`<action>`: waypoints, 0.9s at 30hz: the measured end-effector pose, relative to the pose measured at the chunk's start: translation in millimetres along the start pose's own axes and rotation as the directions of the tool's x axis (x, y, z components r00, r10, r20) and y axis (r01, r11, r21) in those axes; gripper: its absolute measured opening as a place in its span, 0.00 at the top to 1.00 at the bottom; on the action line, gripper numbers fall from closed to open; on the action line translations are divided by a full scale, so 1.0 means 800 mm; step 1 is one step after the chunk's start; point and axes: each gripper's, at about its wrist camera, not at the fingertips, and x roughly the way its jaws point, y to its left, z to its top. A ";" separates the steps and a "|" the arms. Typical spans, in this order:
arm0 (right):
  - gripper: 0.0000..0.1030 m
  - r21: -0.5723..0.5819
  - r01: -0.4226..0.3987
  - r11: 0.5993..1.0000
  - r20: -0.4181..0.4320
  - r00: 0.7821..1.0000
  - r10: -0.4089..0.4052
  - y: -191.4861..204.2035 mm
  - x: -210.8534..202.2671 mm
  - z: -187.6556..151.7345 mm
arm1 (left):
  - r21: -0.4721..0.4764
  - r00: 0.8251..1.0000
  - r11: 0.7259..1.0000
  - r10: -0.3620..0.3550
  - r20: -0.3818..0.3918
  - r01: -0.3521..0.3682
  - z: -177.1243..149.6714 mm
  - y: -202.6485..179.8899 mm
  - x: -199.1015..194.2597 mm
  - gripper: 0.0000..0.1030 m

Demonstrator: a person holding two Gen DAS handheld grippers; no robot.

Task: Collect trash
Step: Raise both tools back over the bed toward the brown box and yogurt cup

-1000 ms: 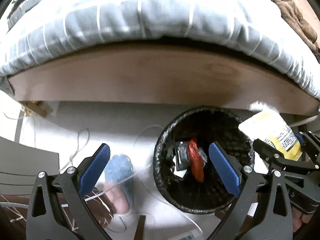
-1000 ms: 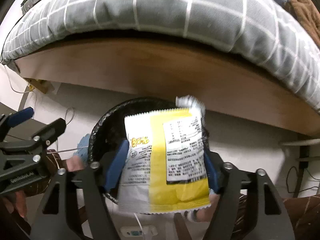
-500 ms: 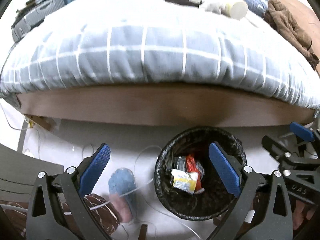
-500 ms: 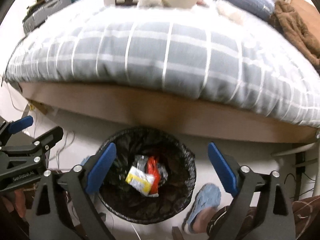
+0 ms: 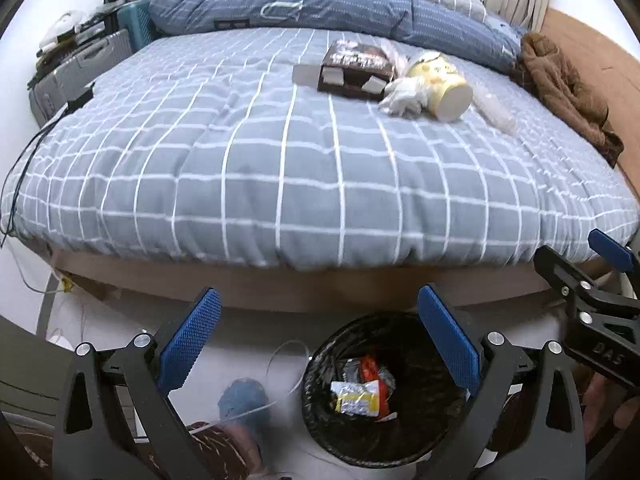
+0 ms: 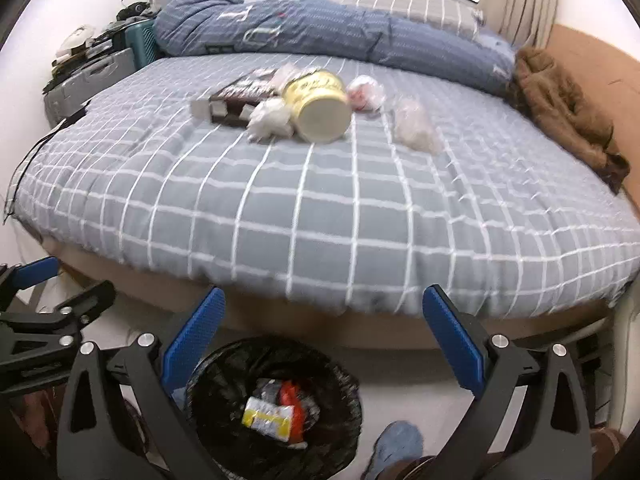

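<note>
The left gripper (image 5: 320,344) is seen with its blue ribbed pads spread wide and nothing between them. The right gripper (image 6: 324,340) is likewise empty, and its jaws are opening to nearly their full width. Both are held above a round black mesh waste bin lined with a black bag (image 5: 320,420), which stands on the pale floor just beside the wooden bed frame. Inside the bin a crumpled yellow and silver snack wrapper (image 6: 266,418) is seen lying against a red wrapper (image 6: 294,404). More trash is left on the grey quilt with a white grid pattern (image 6: 320,208): a pale yellow paper cup lying on its side (image 6: 320,108), a wad of white tissue (image 6: 268,120) touching it, a dark brown flat carton (image 5: 354,68) just behind, and a piece of clear crumpled plastic (image 6: 414,128) near the cup. A blue slipper (image 6: 394,450) is visible on the floor beside the bin.
</note>
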 end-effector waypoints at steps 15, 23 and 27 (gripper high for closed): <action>0.08 0.051 -0.002 0.999 0.066 0.998 -0.001 -0.045 0.008 0.068 | -0.025 0.994 1.000 0.018 0.111 -0.015 0.084 0.003 -0.005 0.06; 0.13 0.030 -0.028 0.999 0.066 0.997 0.026 -0.045 0.045 0.111 | -0.012 0.993 1.000 0.016 0.120 -0.015 0.138 -0.004 0.025 0.06; 0.13 0.031 -0.041 0.999 0.066 0.997 0.038 -0.044 0.063 0.131 | 0.001 0.993 1.000 0.004 0.114 -0.004 0.164 -0.010 0.048 0.06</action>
